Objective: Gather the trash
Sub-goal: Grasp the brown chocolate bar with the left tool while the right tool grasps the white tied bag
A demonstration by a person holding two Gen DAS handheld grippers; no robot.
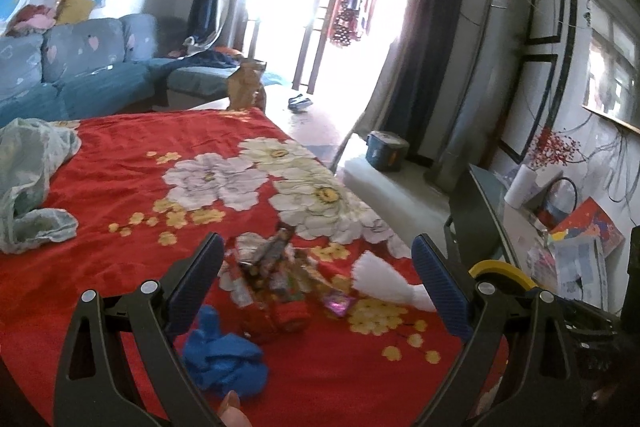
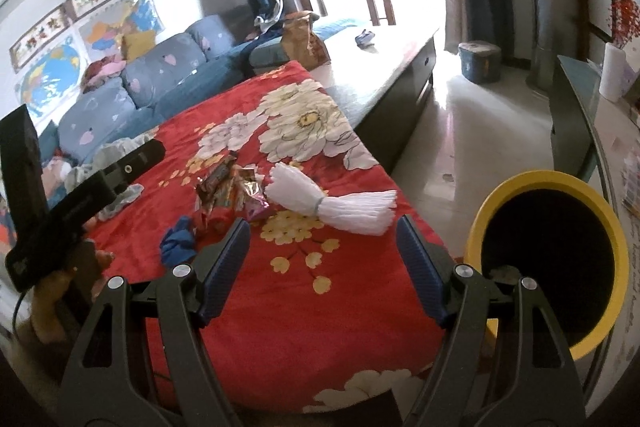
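A pile of shiny snack wrappers [image 1: 268, 267] [image 2: 228, 187] lies on a red flowered blanket [image 1: 120, 187] [image 2: 304, 307]. Beside it are a crumpled blue glove [image 1: 224, 351] [image 2: 178, 241] and a white bundle of strips [image 1: 384, 281] [image 2: 332, 203]. My left gripper [image 1: 320, 267] is open above the blanket, with the wrappers showing between its fingers, none touched. My right gripper [image 2: 324, 243] is open over bare blanket, short of the white bundle. A yellow-rimmed bin [image 2: 552, 259] [image 1: 500, 273] with a dark inside stands right of the blanket's edge.
A pale green cloth [image 1: 32, 183] lies at the blanket's left. A blue sofa [image 1: 80, 67] stands behind it, with a brown paper bag [image 1: 244, 87] at the far end. A glass table [image 2: 592, 115] with clutter is at the right. The left gripper's black body [image 2: 60, 203] and a hand show at left.
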